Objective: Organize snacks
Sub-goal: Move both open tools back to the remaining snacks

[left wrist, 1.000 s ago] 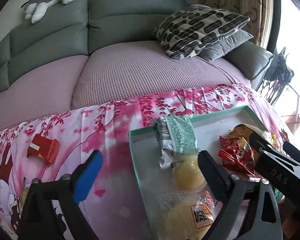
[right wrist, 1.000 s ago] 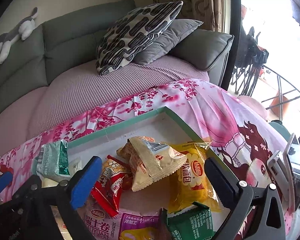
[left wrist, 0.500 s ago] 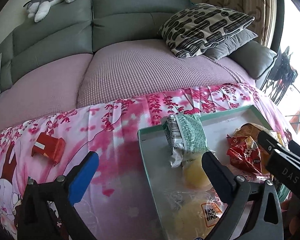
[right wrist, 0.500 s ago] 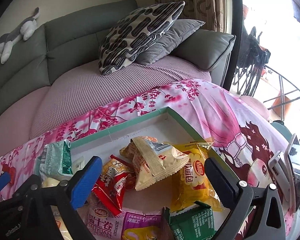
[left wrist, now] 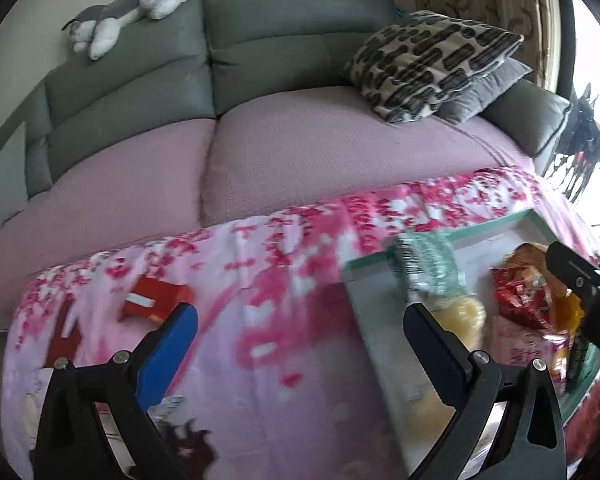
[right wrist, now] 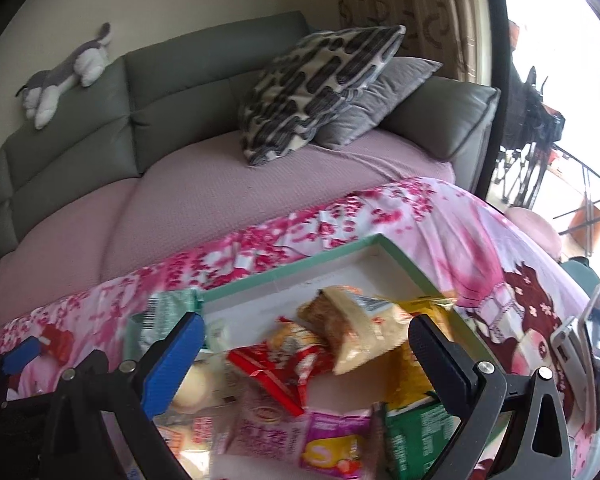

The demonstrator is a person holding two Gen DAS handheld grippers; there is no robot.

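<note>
Two tongs spread wide and empty, left tongs [left wrist: 300,336] over cloth [left wrist: 260,280], right tongs [right wrist: 306,338] above snack tray [right wrist: 284,270]

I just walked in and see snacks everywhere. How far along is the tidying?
Mostly done, it seems: many snack packets already lie in the green-rimmed tray, including a red packet and a yellow one. Nothing is in hand; the left gripper and right gripper are both open and empty. Left to do: a red box lies on the pink cloth outside the tray.
</note>
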